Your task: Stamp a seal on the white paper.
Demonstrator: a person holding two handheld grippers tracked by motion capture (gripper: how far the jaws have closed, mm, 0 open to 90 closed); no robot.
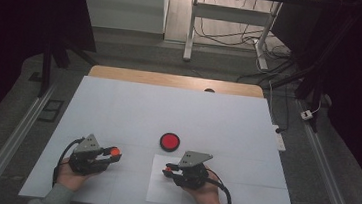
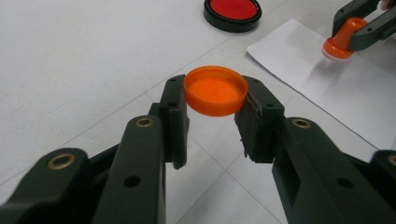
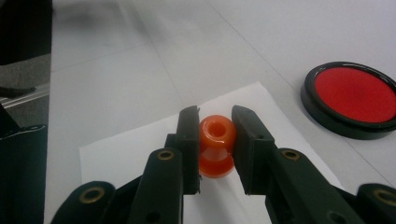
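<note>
My left gripper (image 2: 215, 100) is shut on a round orange cap (image 2: 215, 90), held just above the white table at the front left; in the high view the left gripper (image 1: 109, 154) carries the cap (image 1: 114, 151) at its tip. My right gripper (image 3: 215, 133) is shut on a small orange stamp (image 3: 216, 145), upright over a white sheet of paper (image 3: 135, 149). In the high view the right gripper (image 1: 168, 169) hovers at the paper's (image 1: 163, 190) upper part. A red ink pad (image 1: 169, 141) in a black round case lies open just beyond both grippers.
The white table cover (image 1: 168, 111) stretches wide behind the ink pad. A wooden table edge (image 1: 176, 80) runs along the back. Beyond it stand a desk frame (image 1: 191, 27) and floor cables. A person's hands hold both grippers at the front edge.
</note>
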